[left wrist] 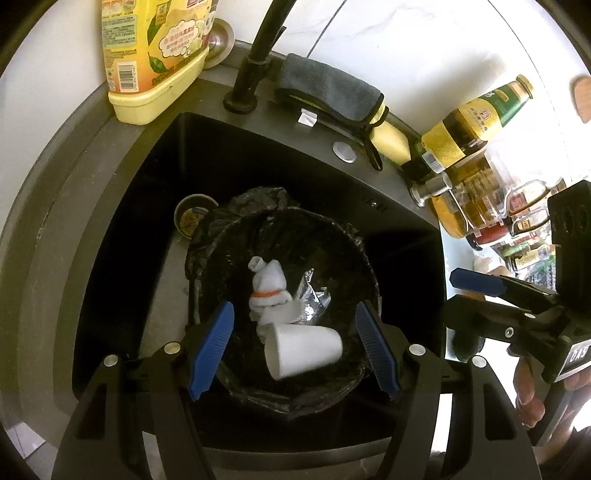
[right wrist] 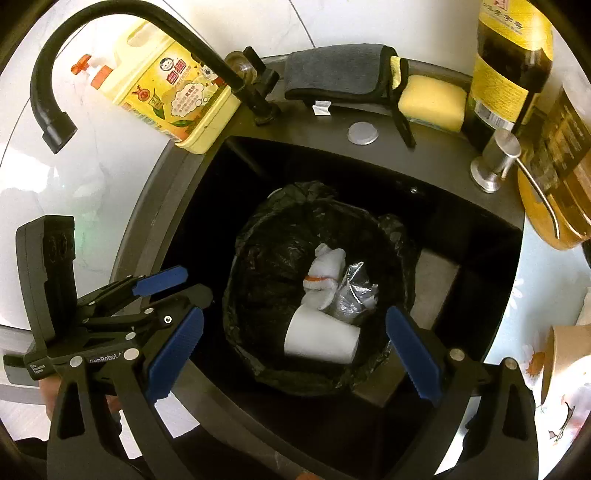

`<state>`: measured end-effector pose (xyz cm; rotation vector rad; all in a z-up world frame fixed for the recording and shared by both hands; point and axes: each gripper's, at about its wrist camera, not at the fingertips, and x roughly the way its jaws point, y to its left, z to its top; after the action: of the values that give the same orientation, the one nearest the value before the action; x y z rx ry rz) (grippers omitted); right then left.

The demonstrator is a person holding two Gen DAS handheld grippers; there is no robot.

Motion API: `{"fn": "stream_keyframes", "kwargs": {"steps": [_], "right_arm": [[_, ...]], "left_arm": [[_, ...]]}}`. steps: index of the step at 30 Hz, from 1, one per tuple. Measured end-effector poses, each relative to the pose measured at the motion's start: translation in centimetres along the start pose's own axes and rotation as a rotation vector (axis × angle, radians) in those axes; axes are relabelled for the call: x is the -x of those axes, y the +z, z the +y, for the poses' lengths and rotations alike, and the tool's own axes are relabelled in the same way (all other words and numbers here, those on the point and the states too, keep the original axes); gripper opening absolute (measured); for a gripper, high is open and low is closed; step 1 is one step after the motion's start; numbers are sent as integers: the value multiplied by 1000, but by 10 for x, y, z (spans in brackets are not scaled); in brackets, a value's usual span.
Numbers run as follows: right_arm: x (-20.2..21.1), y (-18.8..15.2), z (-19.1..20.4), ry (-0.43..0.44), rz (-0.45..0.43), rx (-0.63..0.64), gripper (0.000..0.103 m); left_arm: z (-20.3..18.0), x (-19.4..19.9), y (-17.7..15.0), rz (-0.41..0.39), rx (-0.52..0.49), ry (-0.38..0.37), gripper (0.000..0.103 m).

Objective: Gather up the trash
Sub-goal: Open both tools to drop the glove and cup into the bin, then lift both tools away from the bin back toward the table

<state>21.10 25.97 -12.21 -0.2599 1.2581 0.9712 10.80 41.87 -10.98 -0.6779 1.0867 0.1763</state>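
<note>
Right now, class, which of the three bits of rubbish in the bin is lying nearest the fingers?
The white cup, lying on its side. The tied white bundle and the silver wrapper sit beyond it, deeper in the bin.

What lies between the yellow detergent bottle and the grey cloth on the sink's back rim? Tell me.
The black faucet base stands between the detergent bottle and the grey cloth; both wrist views show it.

bin [left wrist: 207,273] mouth open, faucet [right wrist: 147,22] overhead
</note>
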Motion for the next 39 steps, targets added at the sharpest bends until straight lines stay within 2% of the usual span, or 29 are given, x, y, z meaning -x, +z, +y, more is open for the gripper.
{"fn": "stream_keyframes", "kwargs": {"steps": [11, 22, 39], "right_arm": [[13, -13, 2, -5, -32, -15, 98], [44, -45, 4, -40, -102, -28, 98], [75, -105, -51, -93, -119, -185, 98]], "left_arm": [[-4, 10, -6, -18, -16, -10, 67], [-12, 34, -21, -51, -59, -3, 67], [-53, 13, -50, 41, -157, 3, 76]]}}
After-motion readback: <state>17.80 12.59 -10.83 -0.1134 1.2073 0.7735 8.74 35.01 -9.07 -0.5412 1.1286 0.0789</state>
